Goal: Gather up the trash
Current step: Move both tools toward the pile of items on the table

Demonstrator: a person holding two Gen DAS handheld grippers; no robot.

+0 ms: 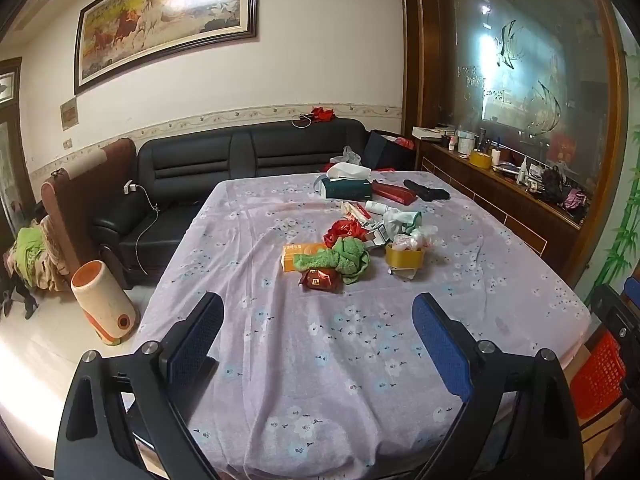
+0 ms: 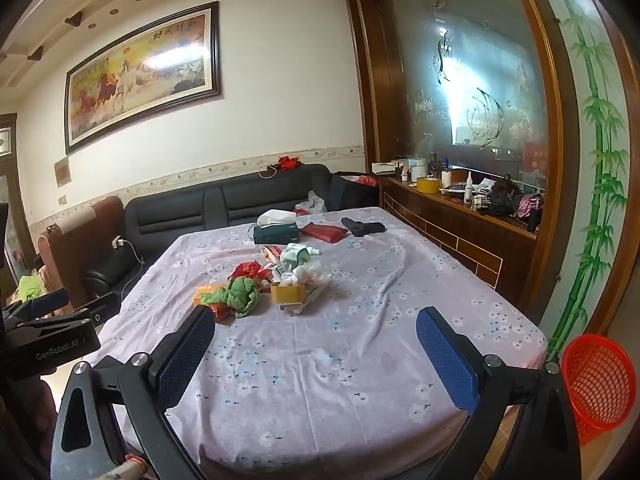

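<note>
A pile of trash lies mid-table on the lilac flowered cloth (image 1: 320, 380): a green rag (image 1: 340, 258), an orange box (image 1: 298, 254), a red wrapper (image 1: 320, 279), crumpled red foil (image 1: 344, 230), a yellow tape roll (image 1: 404, 258) and a white plastic bag (image 1: 416, 238). My left gripper (image 1: 318, 308) hovers open over the near cloth, short of the pile, with nothing between its fingers. My right gripper (image 2: 316, 316) is also open and empty, with the pile (image 2: 260, 288) ahead to the left. The left gripper (image 2: 76, 308) shows at the right view's left edge. A red mesh basket (image 2: 598, 384) stands beside the table's right corner.
A tissue box (image 1: 346, 188), a red pouch (image 1: 394, 192) and a black item (image 1: 426, 192) lie at the table's far end. A black sofa (image 1: 208, 176) runs behind it. A wooden sideboard (image 1: 500, 200) with clutter lines the right. A cream-and-orange heater (image 1: 104, 304) stands on the floor at left.
</note>
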